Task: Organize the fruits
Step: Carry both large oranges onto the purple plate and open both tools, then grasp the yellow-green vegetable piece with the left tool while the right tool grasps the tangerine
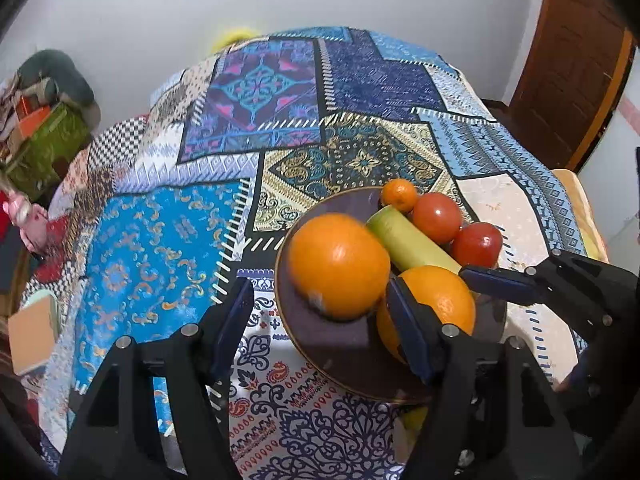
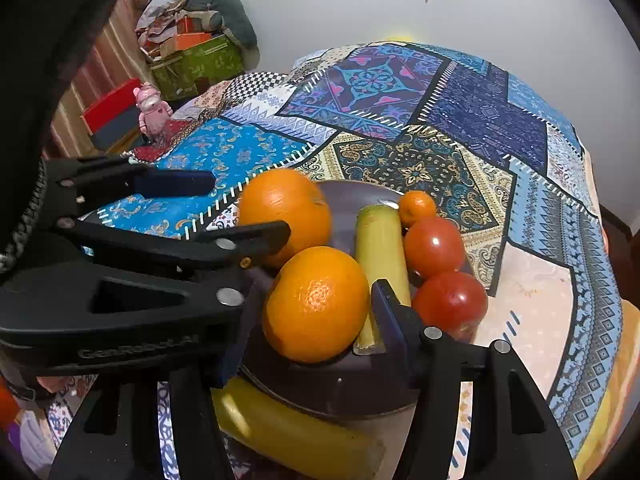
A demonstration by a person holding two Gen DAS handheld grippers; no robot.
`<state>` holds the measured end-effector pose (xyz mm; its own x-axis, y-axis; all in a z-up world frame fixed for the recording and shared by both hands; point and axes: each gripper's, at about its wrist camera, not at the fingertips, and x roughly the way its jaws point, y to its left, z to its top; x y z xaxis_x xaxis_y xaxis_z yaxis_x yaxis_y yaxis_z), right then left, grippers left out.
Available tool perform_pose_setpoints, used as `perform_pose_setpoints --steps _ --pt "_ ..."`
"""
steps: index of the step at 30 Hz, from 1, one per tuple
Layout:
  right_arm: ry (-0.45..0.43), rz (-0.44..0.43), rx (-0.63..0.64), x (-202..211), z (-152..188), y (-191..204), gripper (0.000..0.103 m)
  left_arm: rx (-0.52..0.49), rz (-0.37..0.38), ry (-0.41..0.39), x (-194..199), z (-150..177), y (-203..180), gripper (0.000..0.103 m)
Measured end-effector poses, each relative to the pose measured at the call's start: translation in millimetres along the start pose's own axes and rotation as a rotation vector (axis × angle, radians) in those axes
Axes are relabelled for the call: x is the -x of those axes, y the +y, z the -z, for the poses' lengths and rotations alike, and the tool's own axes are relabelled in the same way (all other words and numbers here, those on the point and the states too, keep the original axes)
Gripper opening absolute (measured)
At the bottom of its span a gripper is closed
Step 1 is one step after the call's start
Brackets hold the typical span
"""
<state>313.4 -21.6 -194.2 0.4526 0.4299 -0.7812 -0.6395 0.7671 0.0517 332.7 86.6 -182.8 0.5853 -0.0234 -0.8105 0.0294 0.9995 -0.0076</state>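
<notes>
A dark round plate (image 1: pixel 340 344) (image 2: pixel 340 388) holds two big oranges (image 1: pixel 338 266) (image 1: pixel 444 300), a green stalk piece (image 1: pixel 408 240), two tomatoes (image 1: pixel 437 217) (image 1: pixel 478 244) and a small tangerine (image 1: pixel 399 195). My left gripper (image 1: pixel 320 320) is open over the plate's near rim, just below the blurred far orange (image 2: pixel 286 212). My right gripper (image 2: pixel 308 332) stands open around the near orange (image 2: pixel 316 304); whether its pads touch the orange I cannot tell. It also shows in the left wrist view (image 1: pixel 520 280). A banana (image 2: pixel 288 428) lies beside the plate on the cloth.
The table carries a patchwork cloth (image 1: pixel 168 248) in blue patterns. A pink figurine (image 2: pixel 151 110) stands at its far left corner. Boxes and bags (image 2: pixel 192 52) pile by the wall. A brown door (image 1: pixel 568 72) is at the right.
</notes>
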Motion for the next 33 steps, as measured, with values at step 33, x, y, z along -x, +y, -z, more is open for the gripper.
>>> perform_pose_setpoints --steps 33 --pt "0.085 -0.033 -0.183 49 101 -24 0.062 0.02 0.085 0.131 39 113 -27 0.07"
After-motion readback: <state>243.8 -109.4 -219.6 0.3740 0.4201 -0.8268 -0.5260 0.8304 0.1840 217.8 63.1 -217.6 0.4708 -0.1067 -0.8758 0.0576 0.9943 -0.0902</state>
